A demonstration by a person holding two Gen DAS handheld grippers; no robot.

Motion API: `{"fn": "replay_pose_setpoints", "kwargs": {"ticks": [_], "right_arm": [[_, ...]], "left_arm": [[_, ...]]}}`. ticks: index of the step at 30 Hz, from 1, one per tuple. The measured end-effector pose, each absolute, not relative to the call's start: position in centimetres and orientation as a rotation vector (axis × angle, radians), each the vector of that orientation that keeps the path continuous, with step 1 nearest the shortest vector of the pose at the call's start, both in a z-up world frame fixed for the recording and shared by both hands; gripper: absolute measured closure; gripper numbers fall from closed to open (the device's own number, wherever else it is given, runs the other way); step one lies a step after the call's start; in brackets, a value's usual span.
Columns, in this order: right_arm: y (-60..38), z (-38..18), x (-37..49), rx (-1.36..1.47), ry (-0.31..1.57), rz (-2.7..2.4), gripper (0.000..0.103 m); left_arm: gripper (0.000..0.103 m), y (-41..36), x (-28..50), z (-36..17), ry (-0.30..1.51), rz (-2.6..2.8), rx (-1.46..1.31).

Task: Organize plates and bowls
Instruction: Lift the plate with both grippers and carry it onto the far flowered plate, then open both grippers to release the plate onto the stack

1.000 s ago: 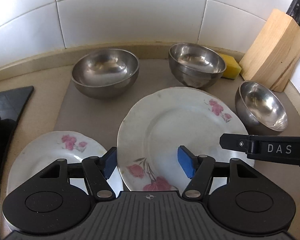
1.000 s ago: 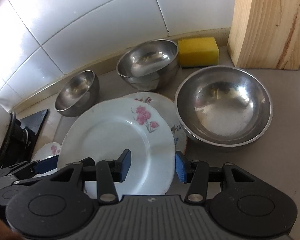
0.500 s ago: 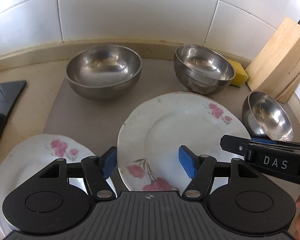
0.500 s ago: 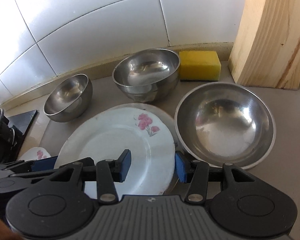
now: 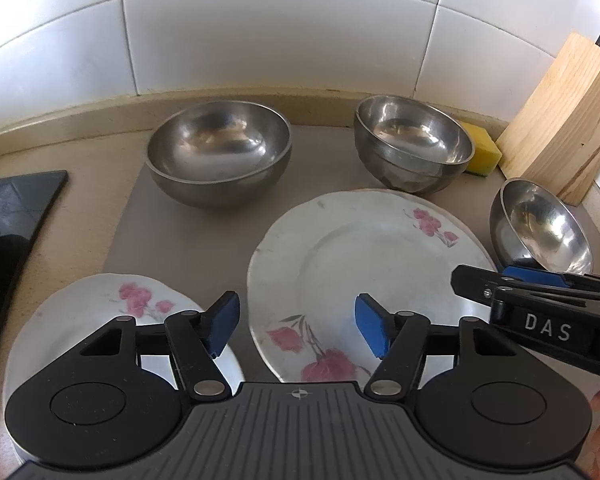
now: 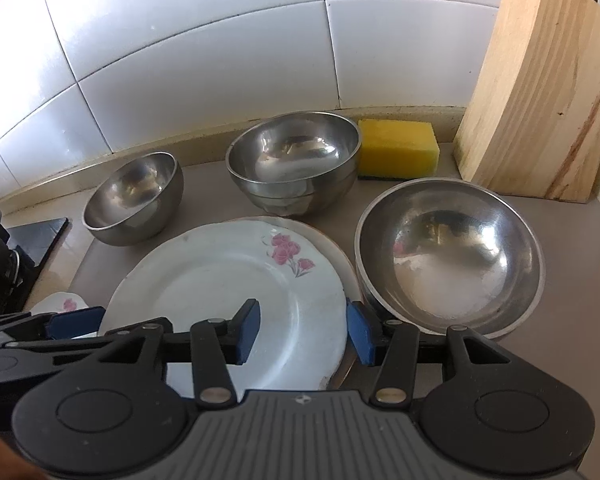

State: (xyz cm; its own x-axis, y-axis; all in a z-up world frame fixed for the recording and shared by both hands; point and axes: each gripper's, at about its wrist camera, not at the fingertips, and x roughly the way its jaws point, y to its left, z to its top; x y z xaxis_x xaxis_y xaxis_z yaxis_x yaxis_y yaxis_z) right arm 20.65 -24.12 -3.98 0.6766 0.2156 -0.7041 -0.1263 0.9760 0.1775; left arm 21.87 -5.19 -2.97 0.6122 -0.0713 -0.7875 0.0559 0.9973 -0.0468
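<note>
A large white floral plate lies on a grey mat; it also shows in the right wrist view, resting on another plate whose rim shows at its right. A smaller floral plate lies at the front left. Three steel bowls stand around: back left, back middle and right. My left gripper is open and empty above the large plate's near left edge. My right gripper is open, its jaws either side of the large plate's near right rim, beside the right bowl.
A wooden knife block stands at the back right, with a yellow sponge next to it. A white tiled wall closes the back. A black stove lies at the left.
Both grippers have drawn lower and closer to the plates. The right gripper has shifted right, so its jaws now straddle the large plate's right rim. Both stay open.
</note>
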Motion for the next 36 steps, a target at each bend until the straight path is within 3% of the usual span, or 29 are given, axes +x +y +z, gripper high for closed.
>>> {"fn": "replay_pose_setpoints", "kwargs": {"ticks": [17,36], "right_arm": [[-25.2,-2.5,16.1,0.105,0.797,0.263,0.07],[-16.8,-4.0,12.2,0.063,0.864,0.486,0.064]], "left_arm": [[0.032,-2.0,16.5,-0.2,0.858,0.035,-0.021],[0.018,8.4,12.9,-0.8,0.91,0.184,-0.023]]}}
